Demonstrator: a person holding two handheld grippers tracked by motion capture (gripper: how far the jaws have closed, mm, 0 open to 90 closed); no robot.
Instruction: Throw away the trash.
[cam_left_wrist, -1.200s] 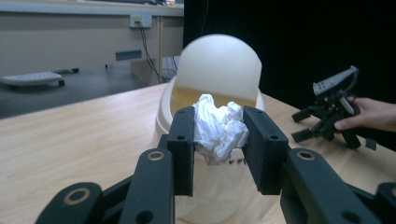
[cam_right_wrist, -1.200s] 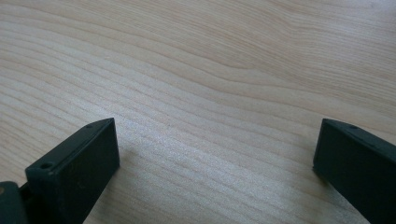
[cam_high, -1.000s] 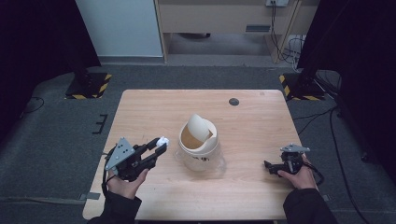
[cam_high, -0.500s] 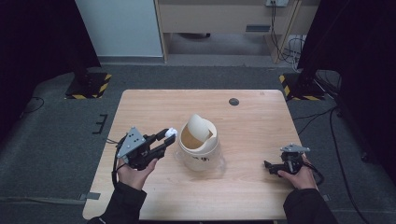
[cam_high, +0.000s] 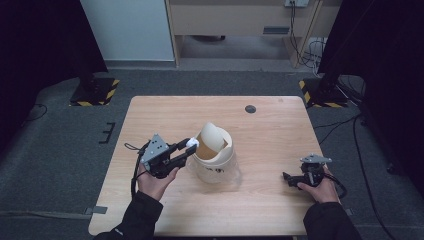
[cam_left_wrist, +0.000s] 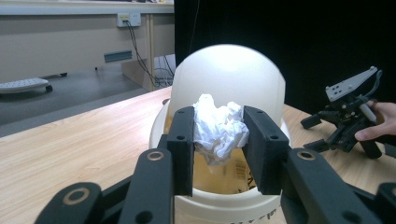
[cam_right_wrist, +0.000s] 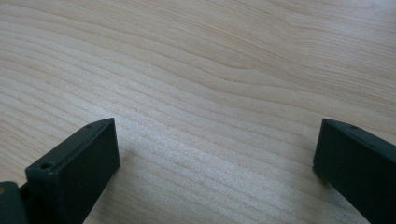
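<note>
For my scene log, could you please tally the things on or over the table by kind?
Grippers: 2 (left gripper, right gripper)
White bins with swing lid: 1
Crumpled white paper wads: 1
Dark round spots on the table: 1
Total: 5

My left claw (cam_high: 186, 148) points toward 2 o'clock, jaws clamped; my right claw (cam_high: 290, 179) rests at 4 o'clock, jaws spread wide.

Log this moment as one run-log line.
left gripper: shut on crumpled tissue, at bin opening | right gripper: open, on table
</note>
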